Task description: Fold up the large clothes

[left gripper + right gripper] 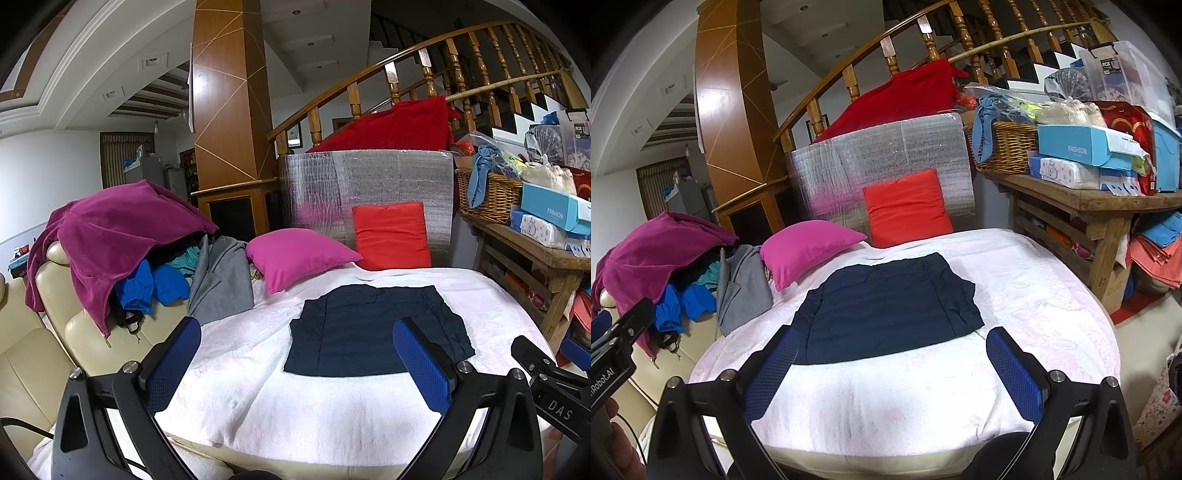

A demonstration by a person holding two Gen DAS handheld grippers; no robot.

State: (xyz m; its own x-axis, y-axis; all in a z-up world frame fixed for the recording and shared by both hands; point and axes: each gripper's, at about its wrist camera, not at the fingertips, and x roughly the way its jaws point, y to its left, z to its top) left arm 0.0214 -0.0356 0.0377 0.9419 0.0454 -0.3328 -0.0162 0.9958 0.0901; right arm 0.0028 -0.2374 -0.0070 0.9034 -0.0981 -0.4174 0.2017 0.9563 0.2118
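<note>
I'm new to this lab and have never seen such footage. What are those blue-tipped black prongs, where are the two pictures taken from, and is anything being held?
The prongs are two-finger grippers that a person holds, one in each hand, with no robot arm. Each picture comes from a fisheye camera on one gripper, looking along its fingers. The left gripper and the right gripper are both open and hold nothing. On the white blanket lies a folded navy garment. Behind it are a pink pillow and a red cushion. To the left, a pile of clothes sits on a cream sofa.

Navy garment [373,328] on a pale pink blanket [923,398] (faintly flowered); magenta cushion [295,254], red cushion [391,236]
</note>
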